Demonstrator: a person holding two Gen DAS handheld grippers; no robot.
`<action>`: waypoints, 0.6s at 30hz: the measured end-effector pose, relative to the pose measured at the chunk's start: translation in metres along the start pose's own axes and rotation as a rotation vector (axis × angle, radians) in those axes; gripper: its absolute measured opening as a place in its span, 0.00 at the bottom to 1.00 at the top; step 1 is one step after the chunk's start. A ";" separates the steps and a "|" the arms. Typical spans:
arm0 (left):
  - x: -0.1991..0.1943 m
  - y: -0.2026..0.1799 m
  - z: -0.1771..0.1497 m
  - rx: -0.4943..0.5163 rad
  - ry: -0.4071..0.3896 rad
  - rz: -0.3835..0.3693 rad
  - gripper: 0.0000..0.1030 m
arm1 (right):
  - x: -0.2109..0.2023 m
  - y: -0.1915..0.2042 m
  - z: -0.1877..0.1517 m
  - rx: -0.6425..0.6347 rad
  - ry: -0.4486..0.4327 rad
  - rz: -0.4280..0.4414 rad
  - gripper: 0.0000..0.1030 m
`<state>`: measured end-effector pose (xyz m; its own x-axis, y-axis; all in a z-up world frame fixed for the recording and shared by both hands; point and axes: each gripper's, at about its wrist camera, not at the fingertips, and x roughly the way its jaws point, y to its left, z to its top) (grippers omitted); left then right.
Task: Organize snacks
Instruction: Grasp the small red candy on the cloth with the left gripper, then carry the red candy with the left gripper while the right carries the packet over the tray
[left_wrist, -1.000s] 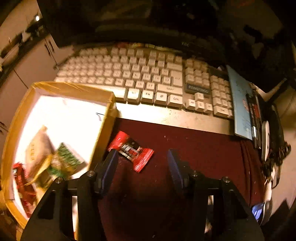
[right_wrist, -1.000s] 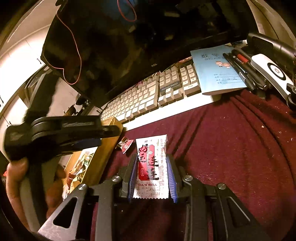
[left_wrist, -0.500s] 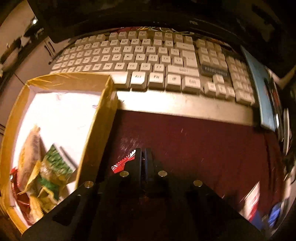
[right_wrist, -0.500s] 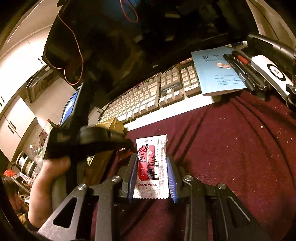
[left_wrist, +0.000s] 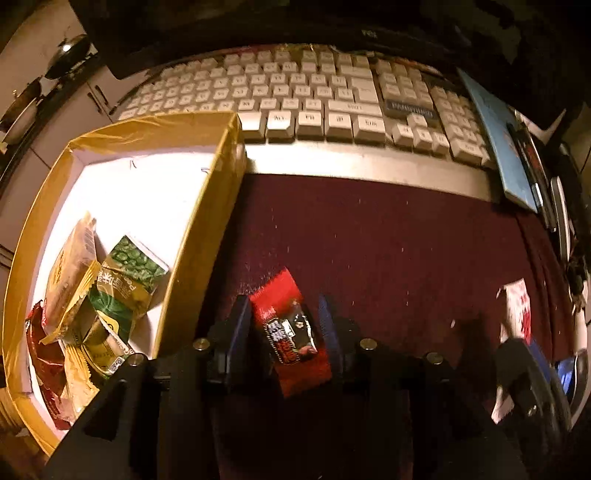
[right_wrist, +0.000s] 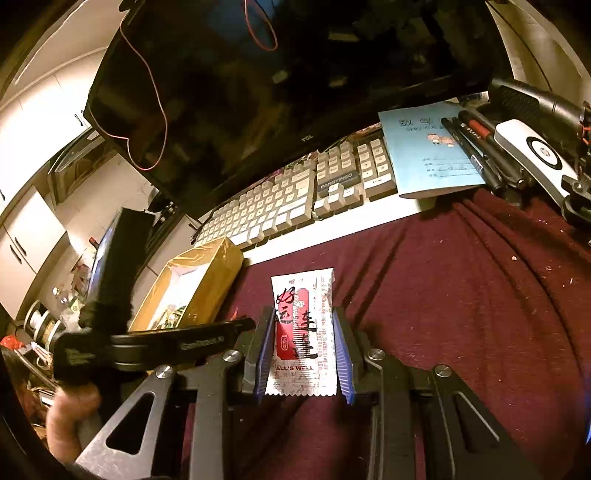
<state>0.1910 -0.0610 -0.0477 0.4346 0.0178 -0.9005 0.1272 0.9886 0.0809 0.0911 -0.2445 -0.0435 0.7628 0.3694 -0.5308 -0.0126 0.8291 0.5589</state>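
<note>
My left gripper (left_wrist: 284, 317) is shut on a red and black snack packet (left_wrist: 290, 328) and holds it above the dark red cloth (left_wrist: 388, 240), just right of the yellow cardboard box (left_wrist: 199, 236). The box holds several snack packets (left_wrist: 107, 291) on its white floor. My right gripper (right_wrist: 303, 332) is shut on a white and red snack packet (right_wrist: 303, 328) above the cloth. The box also shows in the right wrist view (right_wrist: 207, 280), to the left. The left gripper's body (right_wrist: 147, 347) crosses that view at lower left.
A white keyboard (left_wrist: 314, 107) lies behind the cloth, under a dark monitor (right_wrist: 258, 74). A blue notebook (right_wrist: 424, 155), pens (right_wrist: 476, 147) and a white device (right_wrist: 535, 158) lie at the far right.
My left gripper dropped onto the red and black packet, closed on it and now holds it lifted. My right gripper has stayed still with its white packet.
</note>
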 end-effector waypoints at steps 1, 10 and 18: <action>-0.001 0.001 -0.001 -0.007 -0.005 -0.010 0.25 | 0.000 0.000 0.000 -0.003 -0.002 -0.003 0.29; -0.031 0.028 -0.023 -0.069 -0.028 -0.128 0.41 | 0.001 0.003 0.000 -0.020 0.002 -0.012 0.29; -0.021 -0.002 -0.028 -0.003 -0.006 -0.093 0.40 | 0.004 0.005 -0.002 -0.030 0.009 -0.023 0.29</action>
<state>0.1570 -0.0590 -0.0406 0.4260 -0.0754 -0.9016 0.1647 0.9863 -0.0046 0.0927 -0.2387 -0.0439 0.7574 0.3533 -0.5491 -0.0146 0.8499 0.5268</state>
